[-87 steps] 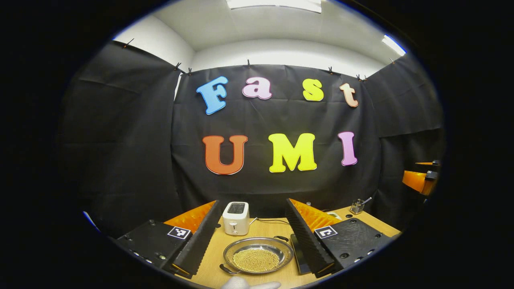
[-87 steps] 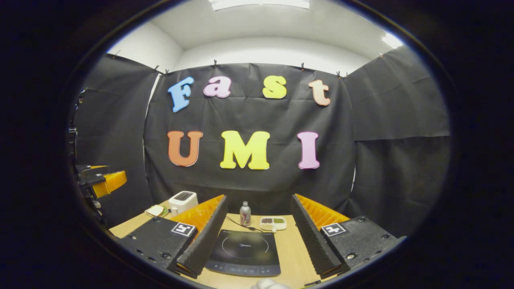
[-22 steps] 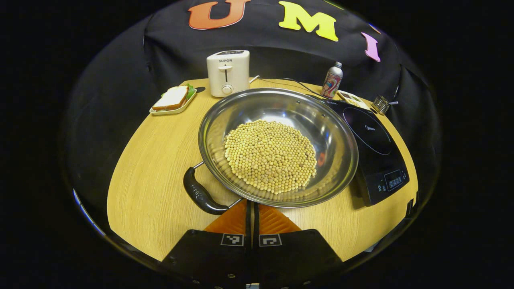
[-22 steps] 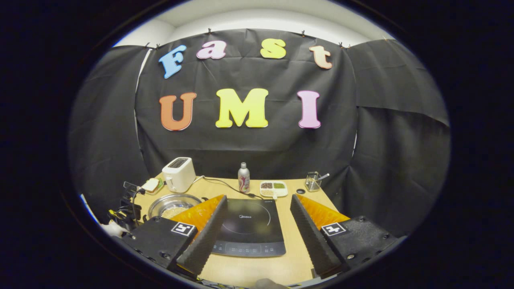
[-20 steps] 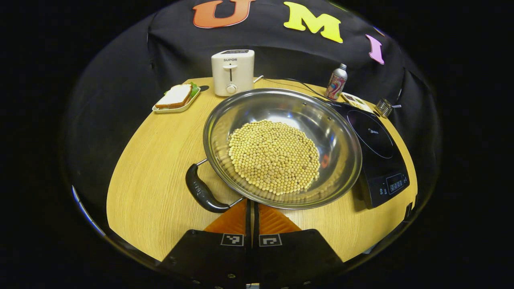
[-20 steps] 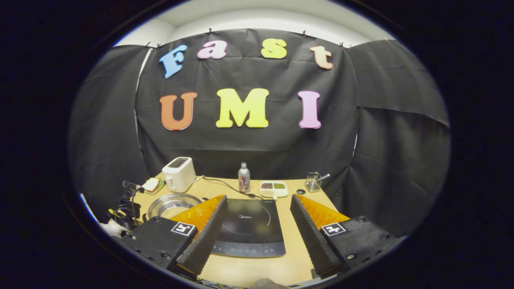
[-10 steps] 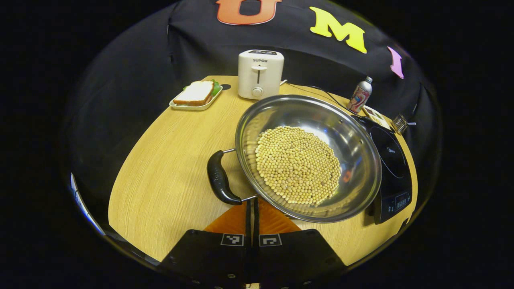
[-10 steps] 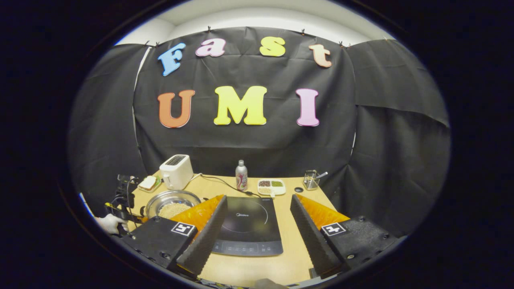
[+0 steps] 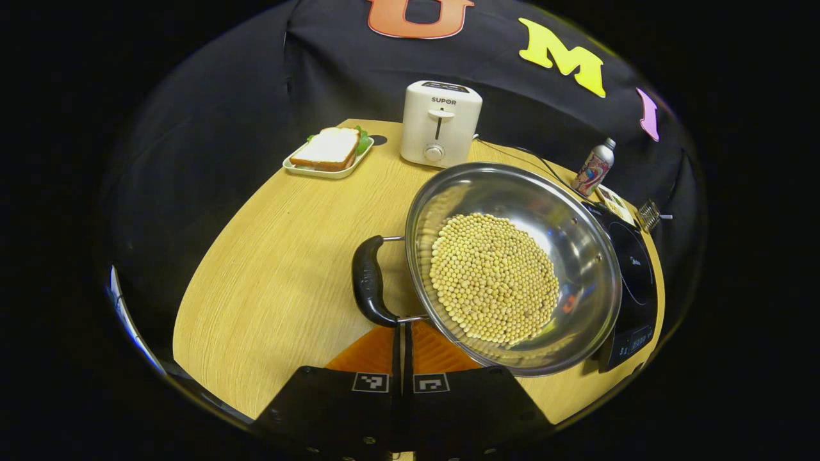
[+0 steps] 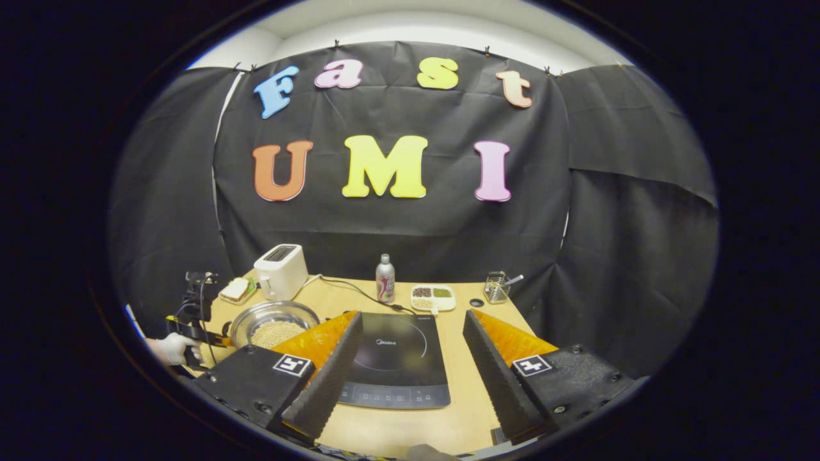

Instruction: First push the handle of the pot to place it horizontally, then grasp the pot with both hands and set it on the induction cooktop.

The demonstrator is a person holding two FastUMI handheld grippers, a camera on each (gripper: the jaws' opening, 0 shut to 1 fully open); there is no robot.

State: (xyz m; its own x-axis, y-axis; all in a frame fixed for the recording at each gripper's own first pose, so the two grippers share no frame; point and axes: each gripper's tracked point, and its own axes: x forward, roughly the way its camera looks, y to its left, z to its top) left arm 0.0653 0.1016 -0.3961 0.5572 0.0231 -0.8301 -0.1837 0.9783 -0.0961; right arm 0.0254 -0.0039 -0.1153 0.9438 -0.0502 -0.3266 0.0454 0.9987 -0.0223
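A steel pot (image 9: 576, 224) holding yellow beans sits on the wooden table (image 9: 269, 269), with its black handle (image 9: 366, 282) on the side facing left in the left gripper view. My left gripper (image 9: 402, 325) is shut with nothing between its fingers, and its tips touch the near end of that handle. The black induction cooktop (image 9: 631, 269) lies just right of the pot. In the right gripper view my right gripper (image 10: 412, 317) stands open above the cooktop (image 10: 394, 355). Farther left there are the pot (image 10: 274, 323) and the left gripper (image 10: 192, 330), held by a gloved hand.
A white toaster (image 9: 441, 121) and a sandwich on a small tray (image 9: 330, 148) stand at the back of the table. A bottle (image 9: 592, 168), a divided dish (image 10: 434, 296) and a wire holder (image 10: 496, 289) sit behind the cooktop. A cable (image 10: 352, 289) runs across the back.
The left gripper came down to the pot and shut. Over the last second the handle has swung round from the near-left to the left, with the fingertips against it. The right gripper stays open and has barely moved.
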